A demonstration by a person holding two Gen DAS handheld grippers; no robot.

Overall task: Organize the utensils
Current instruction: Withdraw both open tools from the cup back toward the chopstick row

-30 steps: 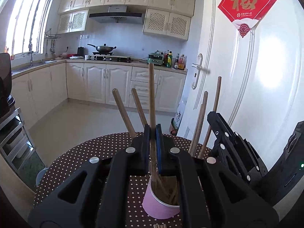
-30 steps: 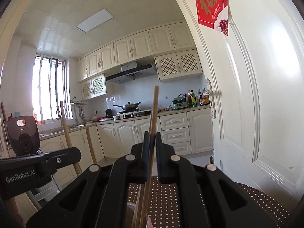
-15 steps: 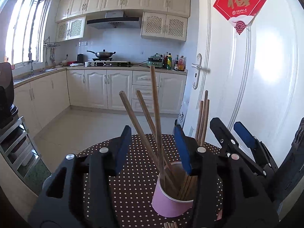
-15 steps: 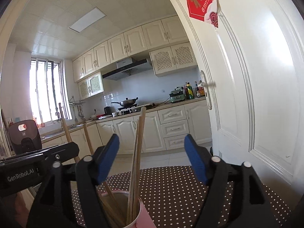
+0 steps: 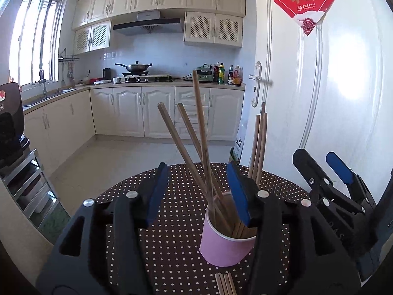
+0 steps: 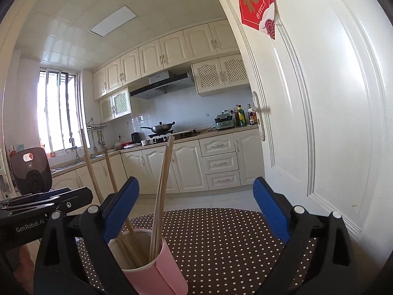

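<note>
A pink paper cup [image 5: 227, 243] stands on the brown polka-dot table [image 5: 172, 245] with several wooden chopsticks [image 5: 200, 132] leaning in it. My left gripper [image 5: 197, 169] is just behind the cup, its jaws opening; the chopsticks rise between its blue pads without touching them. In the right wrist view the same cup [image 6: 157, 270] sits low and left, and its chopsticks [image 6: 164, 184] stand just inside the left pad. My right gripper [image 6: 196, 182] has its jaws opening wide, and its pads press on nothing. It also shows at the right of the left wrist view, right gripper [image 5: 315, 154].
A few loose chopsticks [image 5: 224, 282] lie on the table in front of the cup. A white door [image 6: 331, 123] stands close on the right. A metal rack [image 5: 27, 186] and a dark appliance [image 6: 32, 169] are to the left. Kitchen cabinets line the far wall.
Both grippers were each shut on an upright chopstick and have opened. The released chopsticks now lean in the cup with the others. The right gripper shifted sideways, so the cup sits further left.
</note>
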